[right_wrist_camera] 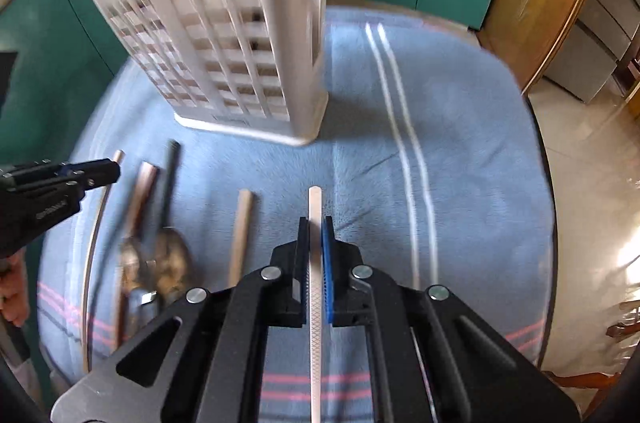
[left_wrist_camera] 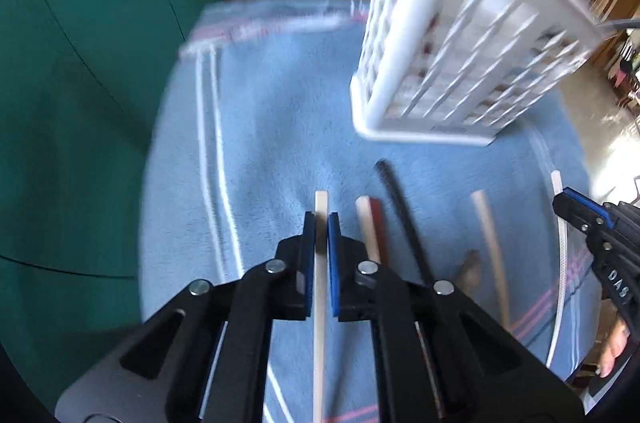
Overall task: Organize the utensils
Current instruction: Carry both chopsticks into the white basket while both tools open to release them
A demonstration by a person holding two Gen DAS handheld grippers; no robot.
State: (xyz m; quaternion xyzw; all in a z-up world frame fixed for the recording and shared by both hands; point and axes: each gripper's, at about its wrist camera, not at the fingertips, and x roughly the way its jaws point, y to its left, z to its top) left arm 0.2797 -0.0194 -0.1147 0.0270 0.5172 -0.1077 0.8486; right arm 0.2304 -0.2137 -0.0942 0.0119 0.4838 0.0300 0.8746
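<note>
Blue towel [left_wrist_camera: 280, 127] covers the table, white slotted basket [left_wrist_camera: 460, 35] standing upright at the far end. Both grippers have one utensil handle each. Left gripper [left_wrist_camera: 321, 223] is clamped tight on a cream stick handle [left_wrist_camera: 320, 303] that runs straight between its pads. Right gripper [right_wrist_camera: 316, 227] is squeezed shut on a white textured handle [right_wrist_camera: 315, 303], same deal, sticking out past the tips. Rest of the utensils lie on the towel between the two: a black-handled one [left_wrist_camera: 404, 215], a cream and dark red pair [left_wrist_camera: 370, 223] touching side by side, and a tan stick [right_wrist_camera: 242, 227]. Spoon bowls [right_wrist_camera: 168, 259] look blurry. Basket sits well apart from the loose stuff.
</note>
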